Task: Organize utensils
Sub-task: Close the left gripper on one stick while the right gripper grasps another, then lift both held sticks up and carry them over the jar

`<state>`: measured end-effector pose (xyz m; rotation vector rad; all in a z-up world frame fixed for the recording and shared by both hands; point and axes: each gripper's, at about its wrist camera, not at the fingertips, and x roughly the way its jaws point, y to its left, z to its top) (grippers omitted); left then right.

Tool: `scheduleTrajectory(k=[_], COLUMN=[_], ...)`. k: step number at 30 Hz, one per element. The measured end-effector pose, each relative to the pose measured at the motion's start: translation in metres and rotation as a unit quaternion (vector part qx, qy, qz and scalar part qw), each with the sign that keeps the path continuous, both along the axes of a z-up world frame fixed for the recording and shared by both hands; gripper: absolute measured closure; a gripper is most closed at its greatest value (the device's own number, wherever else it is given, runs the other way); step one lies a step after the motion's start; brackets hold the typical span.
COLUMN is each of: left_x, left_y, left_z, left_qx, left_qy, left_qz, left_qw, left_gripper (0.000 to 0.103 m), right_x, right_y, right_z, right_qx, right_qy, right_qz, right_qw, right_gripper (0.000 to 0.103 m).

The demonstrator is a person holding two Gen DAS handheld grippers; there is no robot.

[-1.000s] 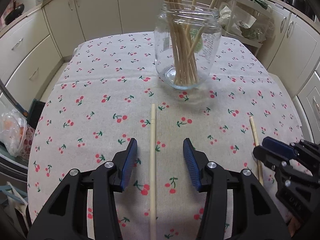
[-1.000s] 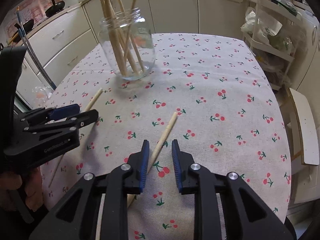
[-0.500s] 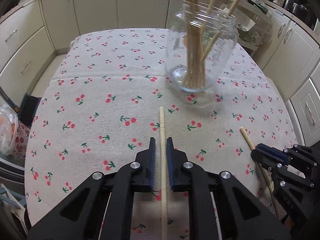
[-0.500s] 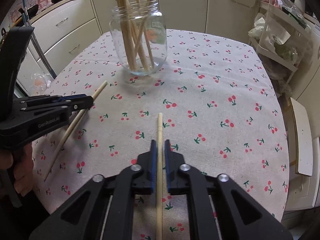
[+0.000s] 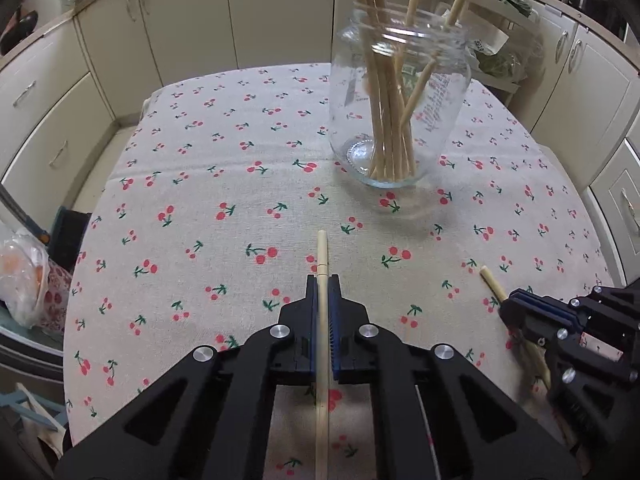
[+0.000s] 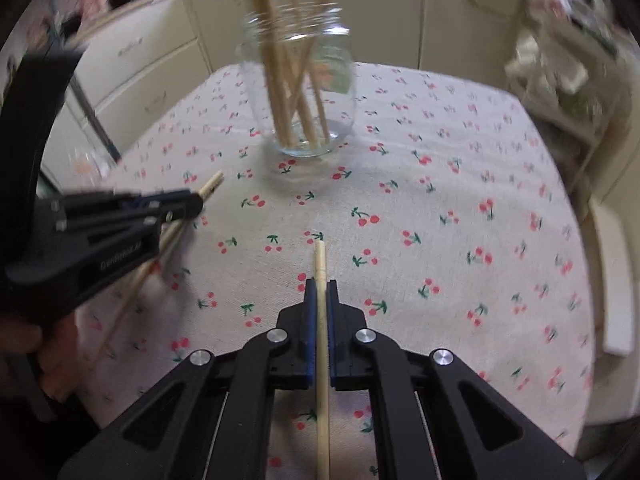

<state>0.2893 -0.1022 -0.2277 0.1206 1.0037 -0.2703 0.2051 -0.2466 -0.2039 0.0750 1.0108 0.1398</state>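
A clear glass jar (image 5: 400, 112) holding several wooden chopsticks stands on the cherry-print tablecloth (image 5: 224, 184); it also shows in the right wrist view (image 6: 298, 92). My left gripper (image 5: 322, 280) is shut on a wooden chopstick (image 5: 321, 256) that points toward the jar. My right gripper (image 6: 319, 284) is shut on another wooden chopstick (image 6: 319, 260), held above the cloth. Each gripper shows in the other's view: the right one (image 5: 516, 304) with its chopstick (image 5: 491, 280), the left one (image 6: 188, 200) with its chopstick (image 6: 212, 184).
Cream kitchen cabinets (image 5: 192, 20) surround the table on the far and side edges. A plastic bag with orange contents (image 5: 24, 276) sits off the table's left edge. A rack with bags (image 6: 568, 76) stands to the right.
Both grippers have closed fully on their chopsticks and lifted them off the cloth. Both have moved forward, nearer to the jar.
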Motion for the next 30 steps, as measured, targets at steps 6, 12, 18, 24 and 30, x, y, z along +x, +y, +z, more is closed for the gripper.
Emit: scheduleTrajectory(k=[6, 12, 18, 24, 30], left_x=[-0.014, -0.023, -0.039, -0.050, -0.049], left_y=[0.017, 0.019, 0.015, 0.012, 0.009], left_z=[0.031, 0.068, 0.105, 0.134, 0.154], left_qx=[-0.041, -0.063, -0.074, -0.090, -0.105], left_qy=[-0.041, -0.082, -0.131, -0.167, -0.187], left_qz=[0.014, 0.013, 0.008, 0.004, 0.003], left_qw=[0.9982, 0.9946, 0.9885, 0.9817, 0.9767], left_gripper=[0.098, 0.098, 0.098, 0.098, 0.098], right_x=[-0.017, -0.033, -0.040, -0.047, -0.043], right_y=[-0.024, -0.020, -0.020, -0.024, -0.027], right_z=[0.026, 0.063, 0.100, 0.127, 0.140], right_qx=[0.132, 0.186, 0.201, 0.207, 0.212], right_qy=[-0.045, -0.115, -0.174, -0.226, -0.251], right_qz=[-0.060, -0.073, -0.076, -0.089, -0.092], right_qw=[0.988, 0.973, 0.961, 0.948, 0.940], right_gripper=[0.098, 0.097, 0.097, 0.097, 0.097])
